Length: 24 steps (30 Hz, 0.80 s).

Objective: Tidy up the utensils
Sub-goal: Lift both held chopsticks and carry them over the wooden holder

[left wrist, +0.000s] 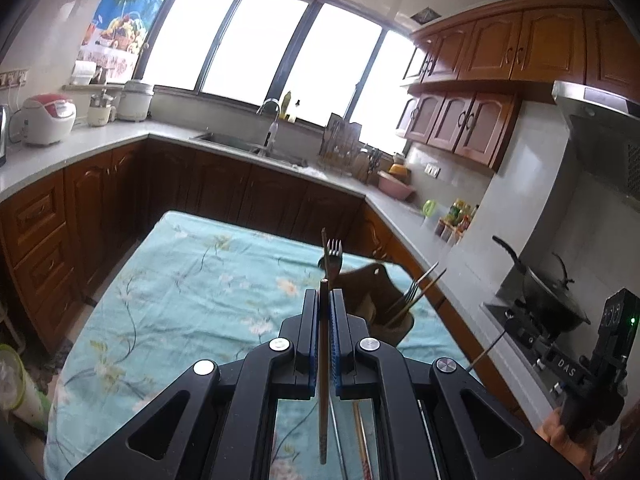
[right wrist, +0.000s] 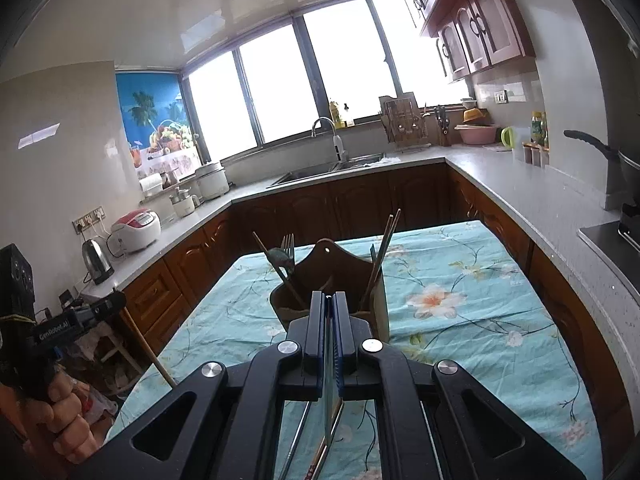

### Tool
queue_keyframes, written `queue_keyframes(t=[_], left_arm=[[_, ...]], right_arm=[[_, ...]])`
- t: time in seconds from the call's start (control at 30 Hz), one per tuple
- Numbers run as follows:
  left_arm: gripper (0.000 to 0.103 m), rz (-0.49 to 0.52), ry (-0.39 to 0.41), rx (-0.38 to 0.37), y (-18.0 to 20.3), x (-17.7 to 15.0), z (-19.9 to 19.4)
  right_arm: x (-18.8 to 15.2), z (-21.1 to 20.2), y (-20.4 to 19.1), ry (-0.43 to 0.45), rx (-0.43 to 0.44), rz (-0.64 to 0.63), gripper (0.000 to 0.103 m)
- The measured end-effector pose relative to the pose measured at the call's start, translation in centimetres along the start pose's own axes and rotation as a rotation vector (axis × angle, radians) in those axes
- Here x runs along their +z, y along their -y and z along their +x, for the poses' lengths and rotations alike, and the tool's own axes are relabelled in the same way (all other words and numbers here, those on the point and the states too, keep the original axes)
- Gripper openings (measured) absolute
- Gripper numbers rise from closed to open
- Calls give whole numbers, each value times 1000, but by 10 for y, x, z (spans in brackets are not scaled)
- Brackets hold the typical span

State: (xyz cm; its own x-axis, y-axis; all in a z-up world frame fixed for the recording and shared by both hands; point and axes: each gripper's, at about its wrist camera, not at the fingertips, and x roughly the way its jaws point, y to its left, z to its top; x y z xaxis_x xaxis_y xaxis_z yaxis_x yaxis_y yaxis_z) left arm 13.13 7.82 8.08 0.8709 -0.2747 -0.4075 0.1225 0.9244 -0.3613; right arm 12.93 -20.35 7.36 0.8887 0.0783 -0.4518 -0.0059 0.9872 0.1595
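A bright kitchen with a wide window, brown cabinets and a grey worktop wraps around a table (left wrist: 168,280) draped in a turquoise floral cloth. Over on the far left of the worktop sits a white and red rice cooker (left wrist: 46,118), and in the right wrist view a steel kettle (right wrist: 97,260) stands just beside it. Moving in, the left tool (left wrist: 325,304) hangs above the cloth with its blue-padded jaws drawn narrow on a wooden chopstick (left wrist: 323,380), clamped upright, its lower end dangling down below the jaws; the right wrist view catches that same stick slanting down from the tool at the left edge. Just past the left tool stands the brown wooden utensil holder (left wrist: 384,312), well toward the right side of the table. A fork (right wrist: 287,249) and a chopstick poke out of its left compartment, a pair of chopsticks (right wrist: 386,248) and another fork lean out of the right one. The right tool (right wrist: 330,308) hovers right in front of the holder, jaws pinched close on a thin utensil seen edge-on, too slim to name. More utensils lie on the cloth beneath both tools. Far right, a black wok (left wrist: 548,292) sits on the stove.
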Motion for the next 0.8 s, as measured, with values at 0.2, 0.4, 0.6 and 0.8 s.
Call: queue_keyframes(t=[0.2,0.4,0.6,0.8], left_arm=[[3,9,45,-1,-1,8,10],[3,-3,91,-8,-4,17,26],[3,1,142,-15,-1,27,45],[3,-1,179,-25,0,33,72]], right_arm=[[11,-1,0,31,2,-4,4],[25,1,4,63,-1,3,4],[47,5,11,114,-5,23,4],[68,16,17,156,-13,35,4]])
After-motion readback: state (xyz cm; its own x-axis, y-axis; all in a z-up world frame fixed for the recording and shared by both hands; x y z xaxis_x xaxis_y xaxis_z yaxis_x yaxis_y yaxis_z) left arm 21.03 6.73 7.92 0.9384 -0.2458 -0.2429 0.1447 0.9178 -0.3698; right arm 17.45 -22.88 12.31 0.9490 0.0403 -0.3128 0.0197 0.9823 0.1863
